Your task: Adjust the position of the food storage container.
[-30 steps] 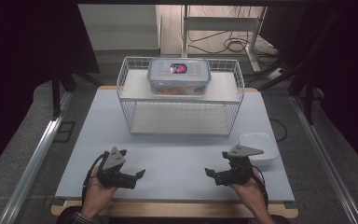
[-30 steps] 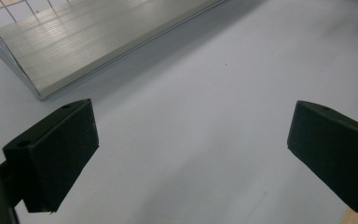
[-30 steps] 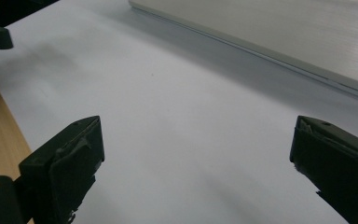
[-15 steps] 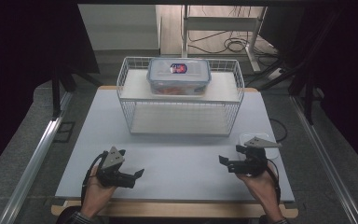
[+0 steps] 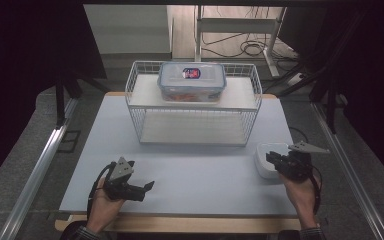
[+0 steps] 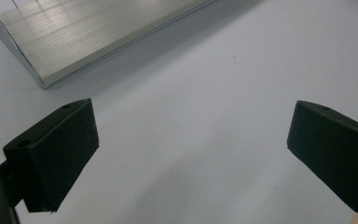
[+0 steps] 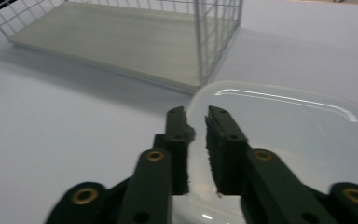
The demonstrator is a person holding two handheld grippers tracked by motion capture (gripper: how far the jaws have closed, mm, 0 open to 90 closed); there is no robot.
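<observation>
The right gripper (image 5: 274,161) is sitting at the near right of the table (image 5: 195,165), over the near-left edge of a translucent white tub (image 5: 263,161) that is lying just right of the rack's front corner. In the right gripper view its 2 jaws are standing almost together, with the tub's (image 7: 284,126) rim running up into the slim gap between them; the jaws have just been closing, and the pads (image 7: 216,149) are looking pinched on that edge, though the contact itself is partly hidden by the jaws. The tub is resting on the table, near the rack (image 7: 121,42) and apart from it.

The left gripper (image 5: 147,186) is hovering low over the near left of the table, well apart from the tub, held in the person's left hand (image 5: 102,207). In the left gripper view its jaws are standing wide, with bare table (image 6: 205,116) between them and 1 corner of the rack's lower shelf (image 6: 88,32) showing beyond.

The wire rack (image 5: 192,112) is standing at the middle of the table's far side. On its top shelf a clear box (image 5: 191,82) with a snap lid is sitting, with something red inside it.
</observation>
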